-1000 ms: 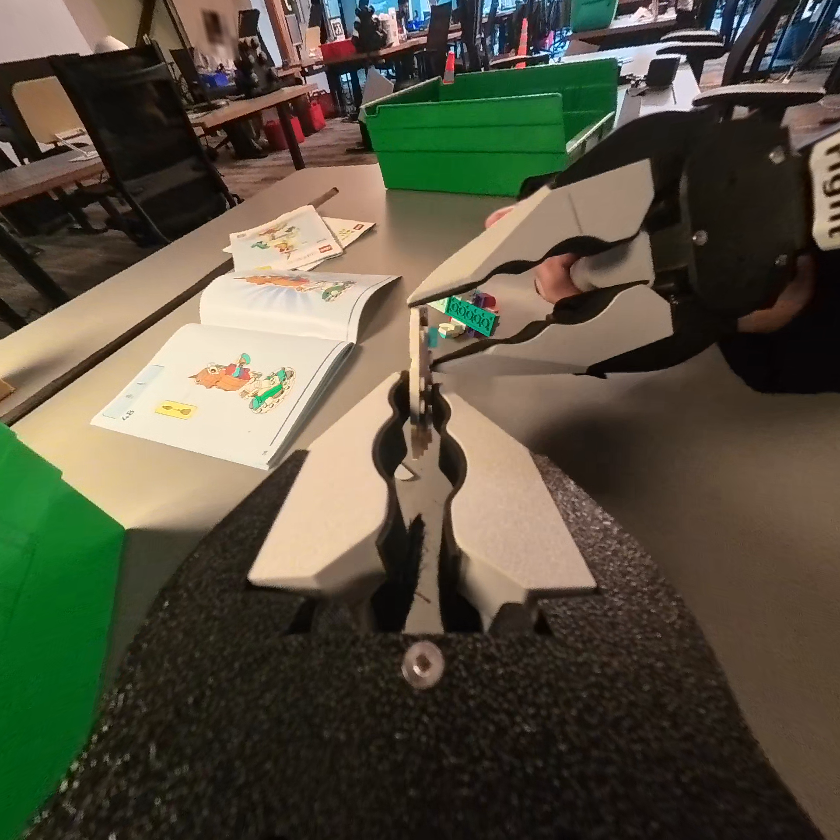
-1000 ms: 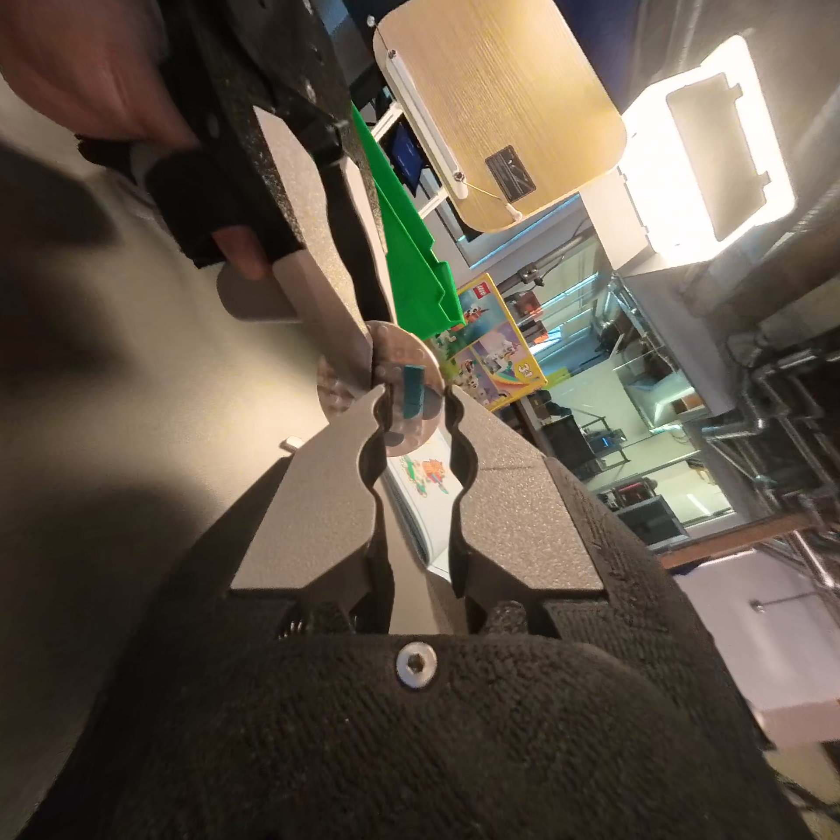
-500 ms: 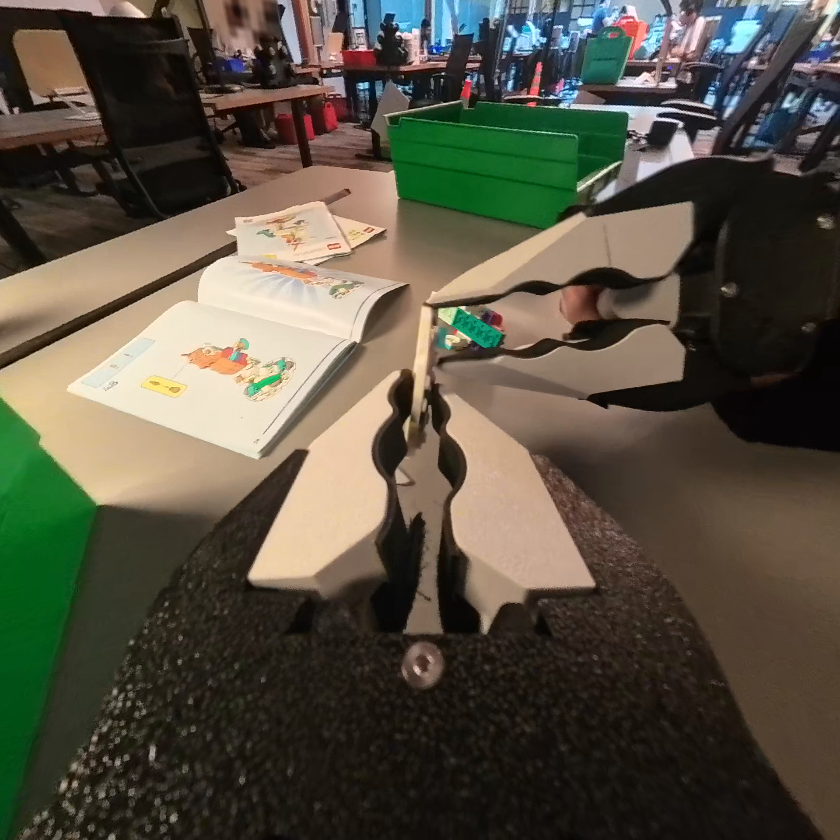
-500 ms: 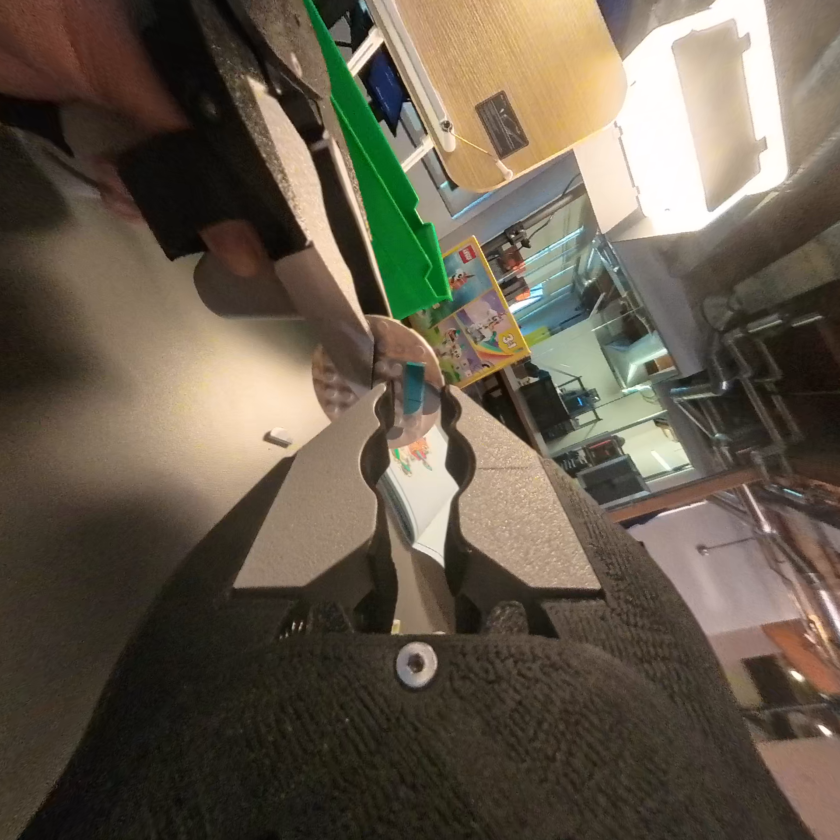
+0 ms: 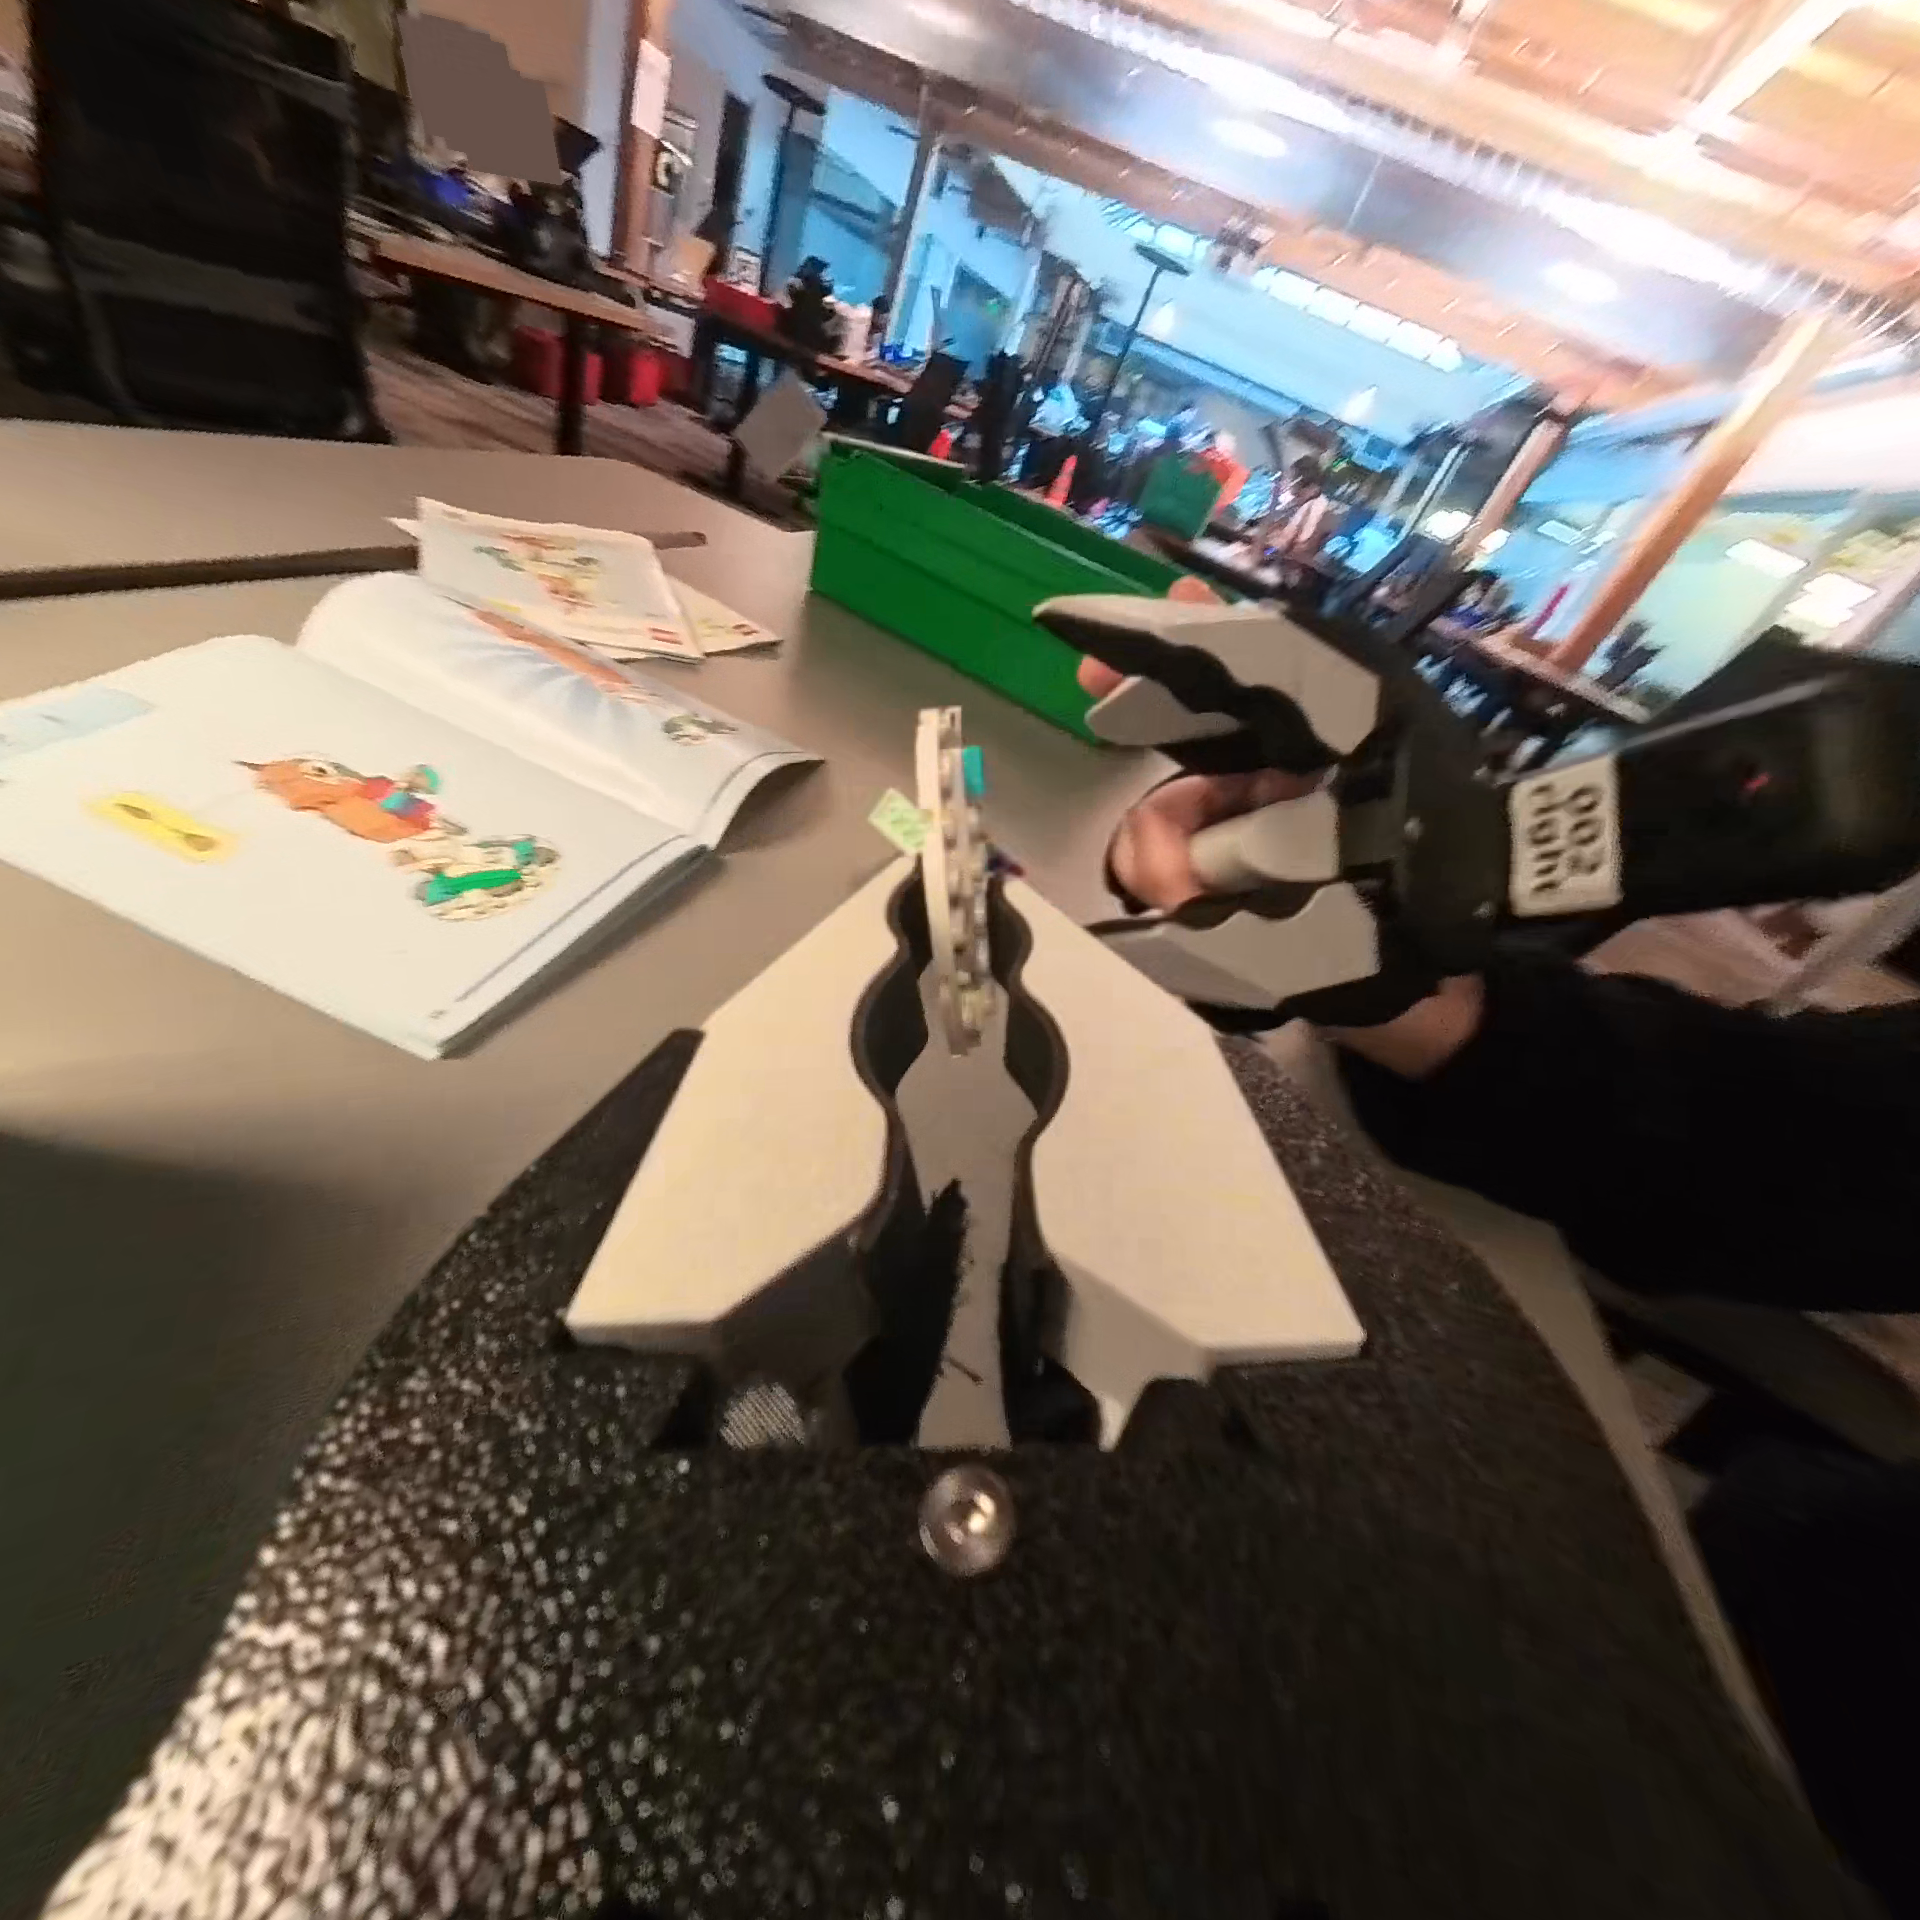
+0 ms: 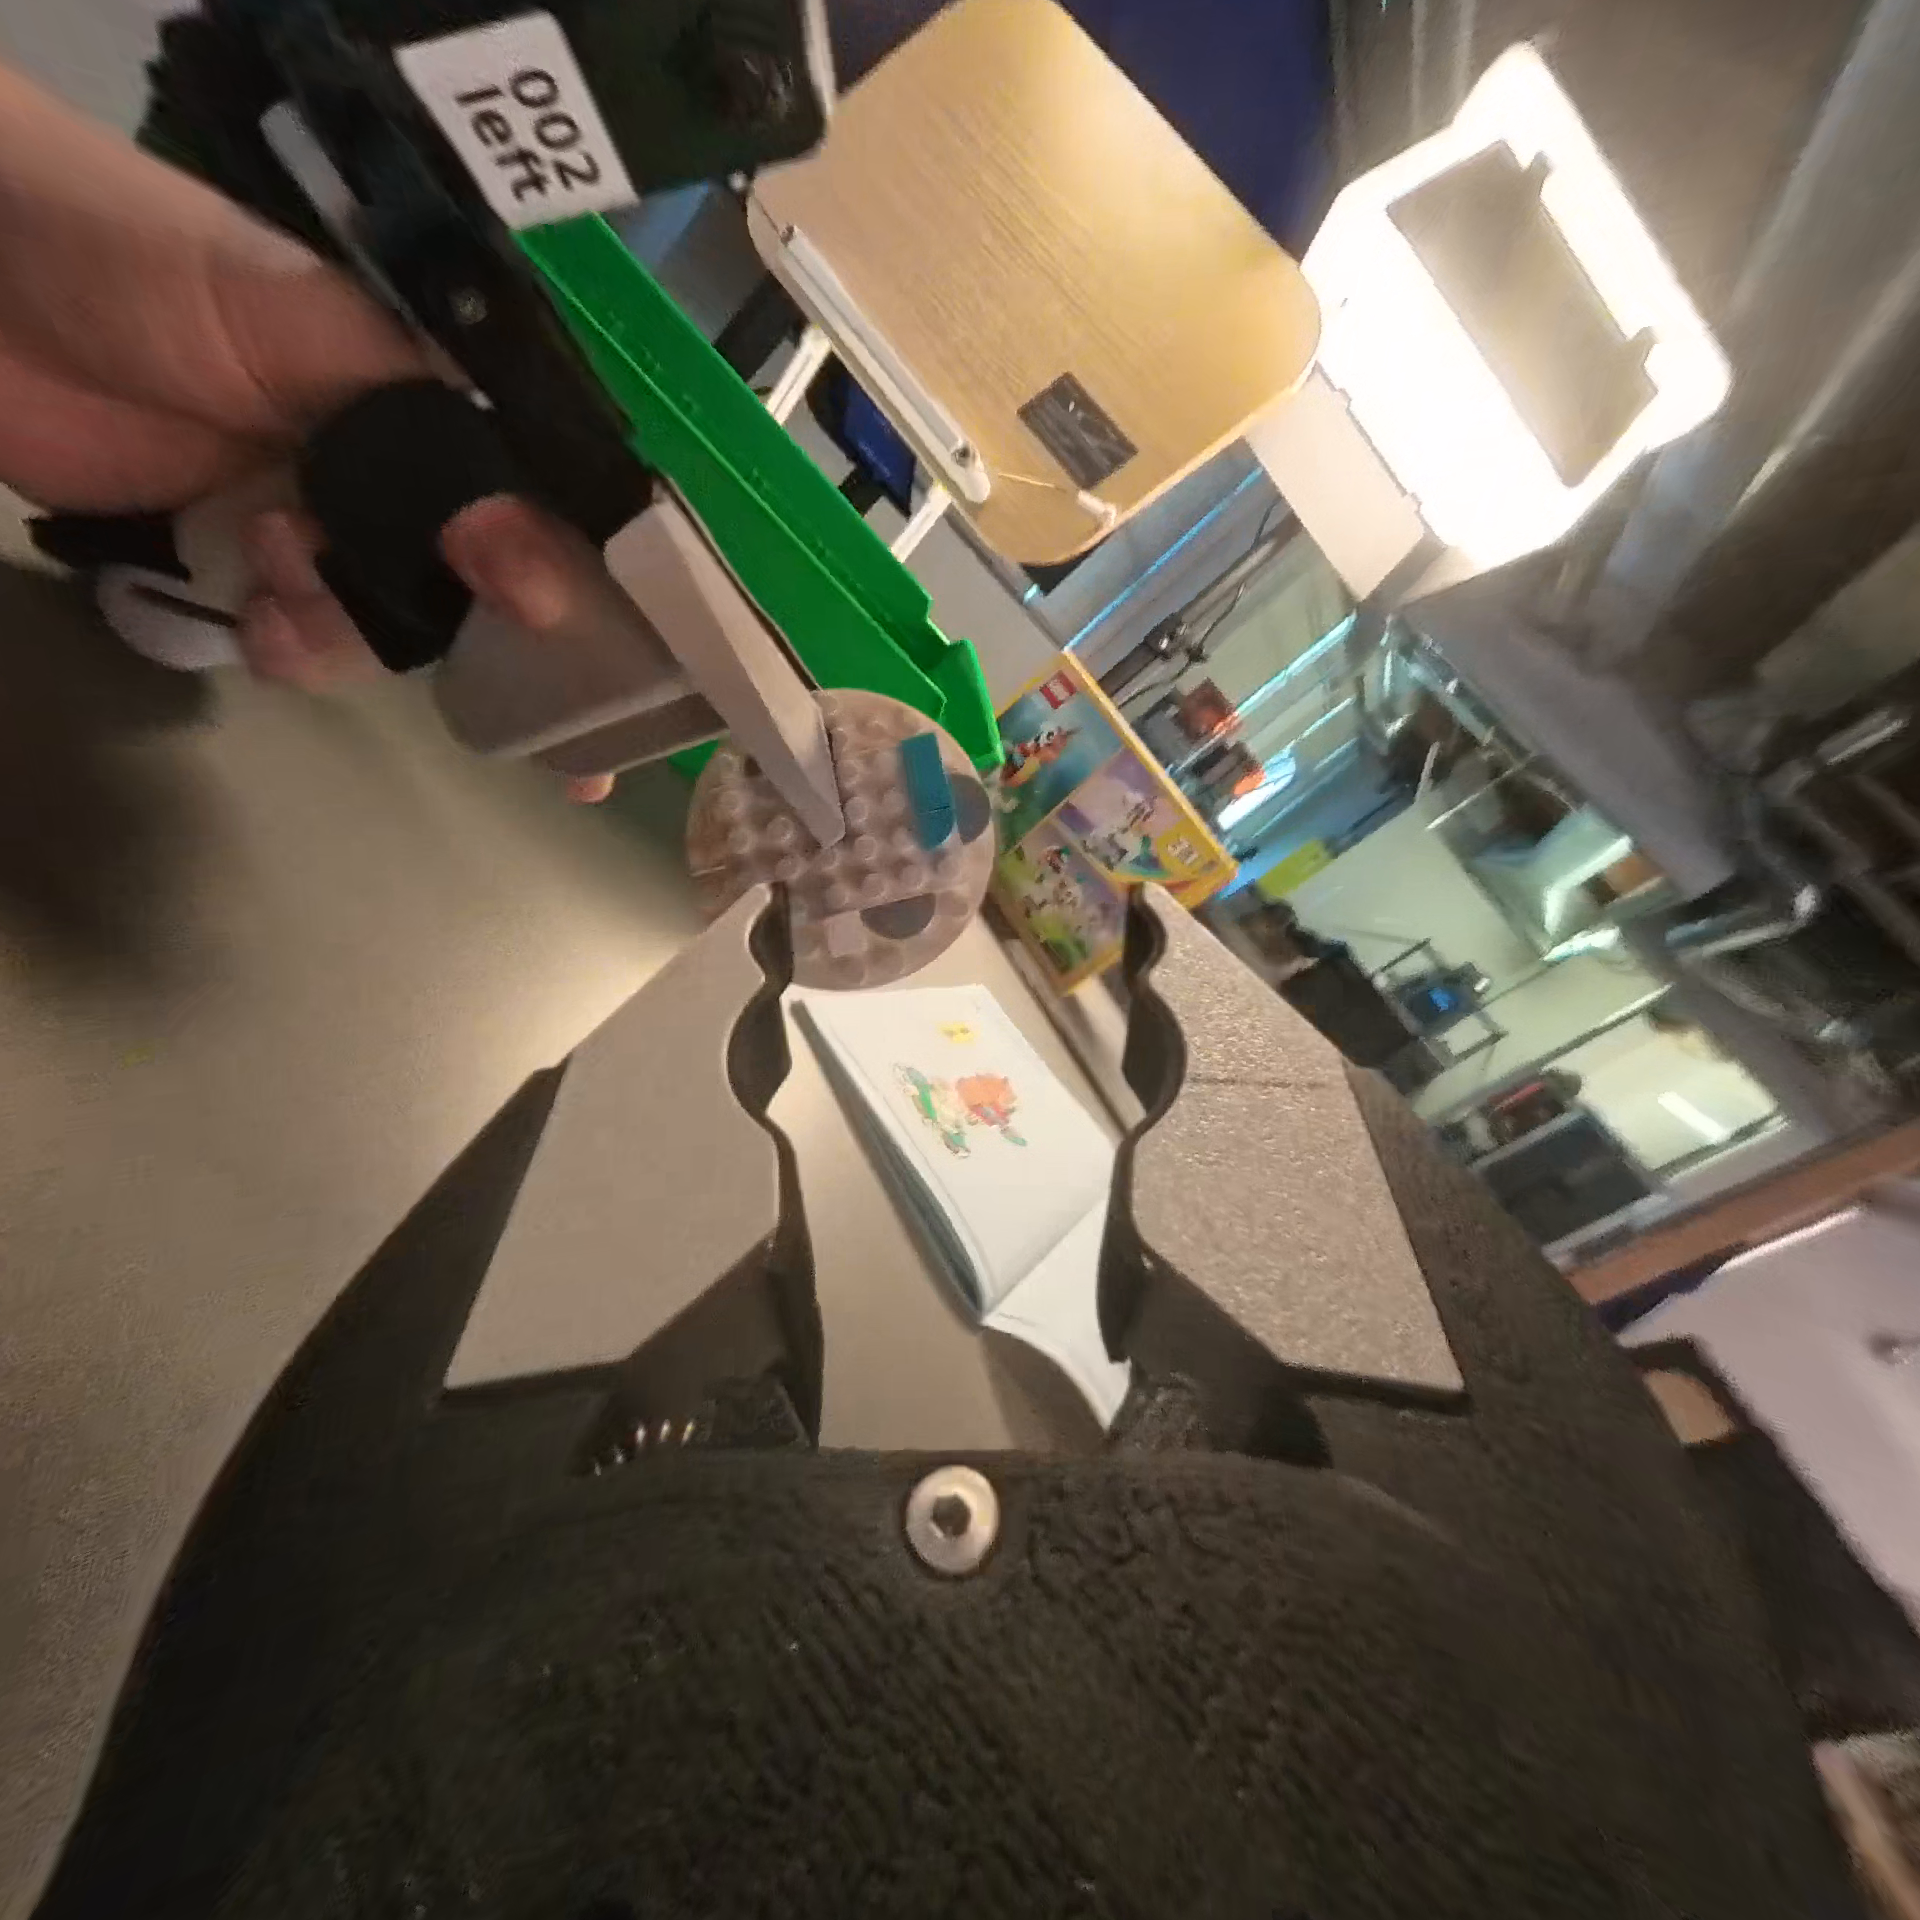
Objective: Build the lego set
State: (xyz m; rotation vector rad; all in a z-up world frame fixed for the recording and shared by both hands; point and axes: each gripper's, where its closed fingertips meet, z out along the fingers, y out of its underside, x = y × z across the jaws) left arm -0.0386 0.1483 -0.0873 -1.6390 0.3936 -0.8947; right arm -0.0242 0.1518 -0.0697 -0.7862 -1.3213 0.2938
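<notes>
Pinching a round grey studded plate (image 5: 954, 883) edge-on, the left gripper (image 5: 961, 914) has both pads pressed against the plate's faces, so the disc stands upright above the grey table (image 5: 260, 1122). From the right wrist view the same plate (image 6: 842, 842) shows its studded face, with one of the left gripper's fingers (image 6: 790, 748) laid across it from about 10 o'clock. A small teal brick (image 6: 925, 790) sits on the studs near the plate's 1 o'clock edge, and a small flat grey piece lies near its 6 o'clock edge (what else is on the plate is too blurred to tell).

The right gripper (image 6: 945, 925) is spread wide with nothing between its pads; the plate hangs just beyond its fingertips, apart from both. In the left wrist view that gripper (image 5: 1112, 821) sits at about 3 o'clock of the plate, held by a gloved hand (image 5: 1174, 831).

As for progress, all the pictures allow is this: one teal brick is seated on the plate, the right tool is let go and bare, and the plate is clamped in the left tool.

An open instruction booklet (image 5: 343, 810) lies at 9 o'clock of the plate, loose leaflets (image 5: 582, 582) beyond it, a green bin (image 5: 935, 613) at about 12 o'clock, and a colourful toy box (image 6: 1101, 831) farther off.
</notes>
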